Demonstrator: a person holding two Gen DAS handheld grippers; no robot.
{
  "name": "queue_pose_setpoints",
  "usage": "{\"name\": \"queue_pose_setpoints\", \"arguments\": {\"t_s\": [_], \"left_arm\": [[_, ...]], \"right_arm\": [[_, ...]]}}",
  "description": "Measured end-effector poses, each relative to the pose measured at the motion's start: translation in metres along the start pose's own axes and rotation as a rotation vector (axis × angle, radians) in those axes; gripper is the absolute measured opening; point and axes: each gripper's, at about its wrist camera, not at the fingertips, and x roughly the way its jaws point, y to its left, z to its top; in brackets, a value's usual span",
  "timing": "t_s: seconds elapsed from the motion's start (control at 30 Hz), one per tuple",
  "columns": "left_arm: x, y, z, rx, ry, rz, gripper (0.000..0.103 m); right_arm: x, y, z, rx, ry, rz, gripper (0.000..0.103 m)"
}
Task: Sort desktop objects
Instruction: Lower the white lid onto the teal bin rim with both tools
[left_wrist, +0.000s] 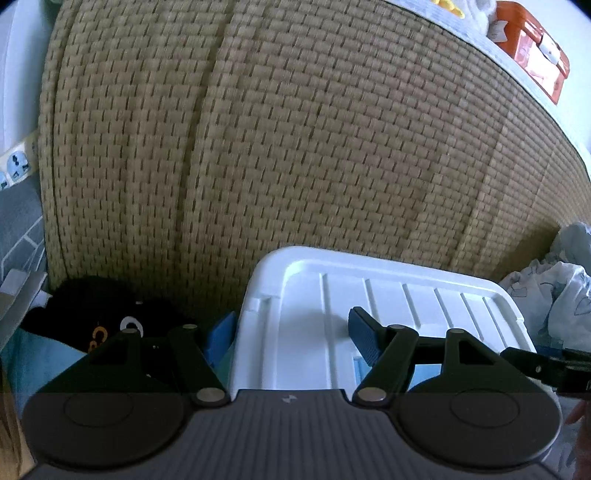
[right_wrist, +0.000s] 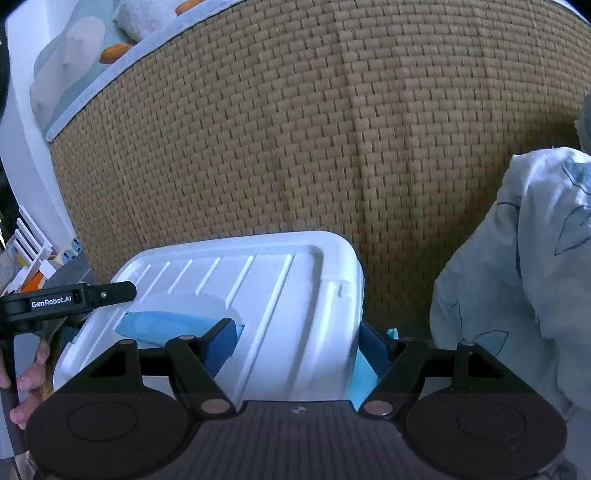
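Two hand-held grippers straddle opposite ends of a white plastic lid (left_wrist: 369, 314) that lies over a woven straw mat (left_wrist: 295, 147). The left gripper (left_wrist: 291, 336) has one blue finger just off the lid's left edge and the other over its ribbed top; its fingers stand partly apart, and whether the pads press on the plastic cannot be told. The right gripper (right_wrist: 303, 343), seen from its own camera, spreads its fingers wide across the lid's right end, one pad above the top surface near an opening that shows light-blue material (right_wrist: 166, 326), the other beyond the outer rim; here too contact cannot be told. A hand (right_wrist: 26, 380) grips the left gripper's handle at the frame's left edge. A black cap (left_wrist: 92, 317) lies left of the lid, a pale patterned cloth (right_wrist: 517, 277) is bunched to its right, and an orange box (left_wrist: 532, 48) stands at the mat's far edge.
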Motion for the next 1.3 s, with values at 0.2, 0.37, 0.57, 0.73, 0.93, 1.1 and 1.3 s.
{"name": "queue_pose_setpoints", "arguments": {"t_s": [0.2,0.37,0.57,0.73,0.93,1.1,1.3], "left_arm": [[-0.024,0.006,-0.009,0.029,-0.065,0.071,0.066],[-0.079,0.001,-0.035,0.074,-0.213,0.069,0.068],[-0.122,-0.014,-0.09,0.171,-0.287,0.078,0.069],[-0.117,-0.027,-0.123,0.209,-0.278,0.152,0.068],[-0.119,-0.04,-0.128,0.205,-0.295,0.2,0.062],[-0.125,-0.044,-0.138,0.204,-0.285,0.194,0.057],[-0.117,-0.05,-0.142,0.212,-0.241,0.176,0.054]], "right_arm": [[-0.008,-0.009,0.002,0.027,-0.045,-0.008,0.076],[-0.047,-0.012,-0.011,0.028,-0.165,-0.01,0.076],[-0.104,0.011,-0.068,-0.088,-0.332,-0.049,0.075],[-0.103,0.036,-0.1,-0.199,-0.32,-0.09,0.059],[-0.087,0.05,-0.111,-0.241,-0.271,-0.134,0.036],[-0.087,0.05,-0.114,-0.196,-0.273,-0.142,0.036],[-0.086,0.052,-0.119,-0.187,-0.264,-0.147,0.036]]}}
